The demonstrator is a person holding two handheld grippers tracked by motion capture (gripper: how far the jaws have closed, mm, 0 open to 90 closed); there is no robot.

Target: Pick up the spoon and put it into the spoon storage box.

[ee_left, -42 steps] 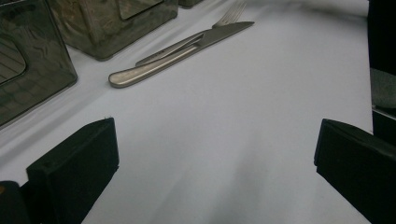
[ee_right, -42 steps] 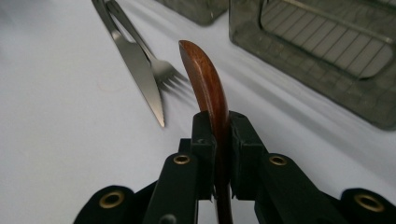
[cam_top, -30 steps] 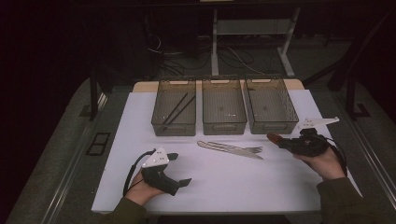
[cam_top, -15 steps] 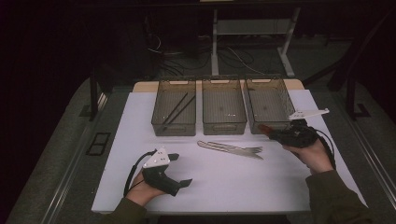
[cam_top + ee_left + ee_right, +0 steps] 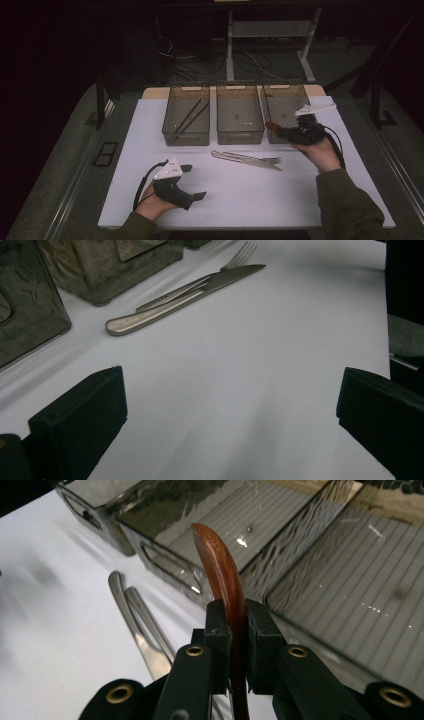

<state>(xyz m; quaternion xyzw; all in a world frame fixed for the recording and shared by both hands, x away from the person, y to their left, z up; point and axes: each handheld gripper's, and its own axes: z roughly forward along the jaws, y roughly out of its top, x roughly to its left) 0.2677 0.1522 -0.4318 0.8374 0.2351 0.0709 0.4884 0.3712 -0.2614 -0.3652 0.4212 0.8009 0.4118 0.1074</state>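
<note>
Right gripper view: my right gripper (image 5: 235, 645) clamps a brown wooden spoon (image 5: 222, 570) edge-on between its pads, the curved end sticking up over the near rim of the bins. From the high view, the spoon (image 5: 272, 127) pokes out at the front of the right bin (image 5: 285, 87), held just above the table (image 5: 150, 120). A knife (image 5: 240, 158) and fork (image 5: 265, 160) lie side by side on the white mat before the middle bin (image 5: 239, 134). The left bin (image 5: 186, 137) holds dark sticks (image 5: 190, 116). My left gripper (image 5: 192, 182) rests low near the front edge, jaws wide apart, nothing between them.
</note>
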